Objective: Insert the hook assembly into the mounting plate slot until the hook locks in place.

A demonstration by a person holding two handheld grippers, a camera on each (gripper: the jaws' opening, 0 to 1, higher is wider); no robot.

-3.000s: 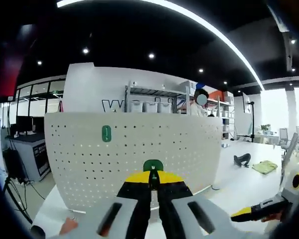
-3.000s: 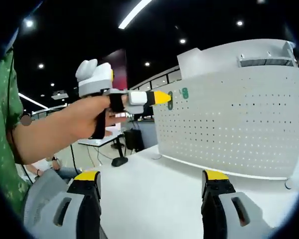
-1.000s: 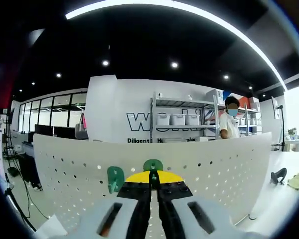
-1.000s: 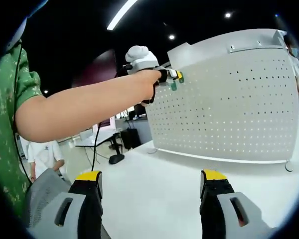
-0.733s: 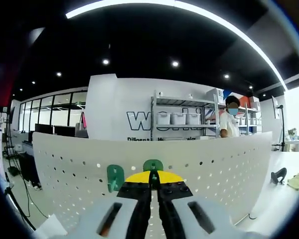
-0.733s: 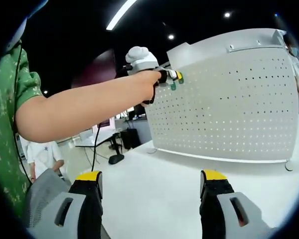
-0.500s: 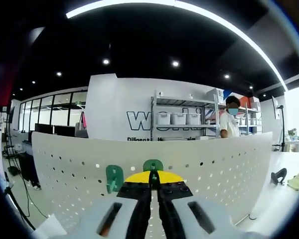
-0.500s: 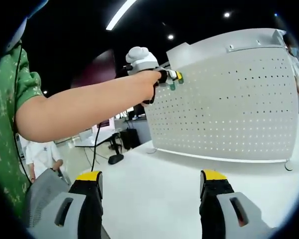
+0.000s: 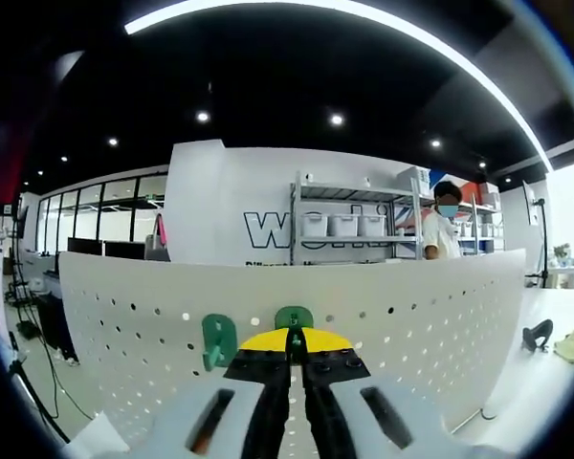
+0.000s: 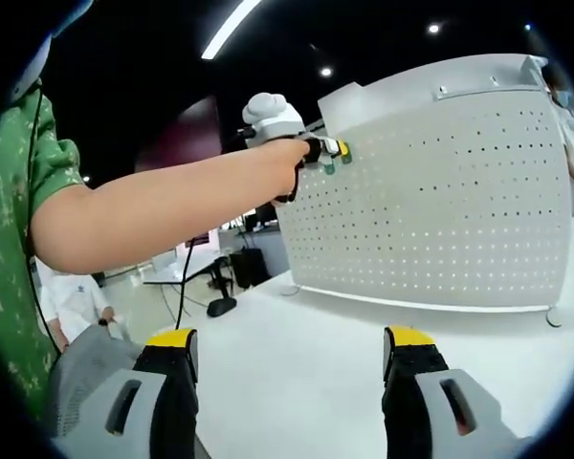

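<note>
Green hook seemingly upright in left tool

the left gripper view looks forward along its closed jaws, held high and very near the white perforated panel, whose top edge crosses just beyond the jaw tips. the right gripper view looks from lower and farther back, over the white table, through its wide-apart jaws at the same panel's face. both views share this panel; the right gripper view also takes in the left gripper at the panel's upper corner.
</note>
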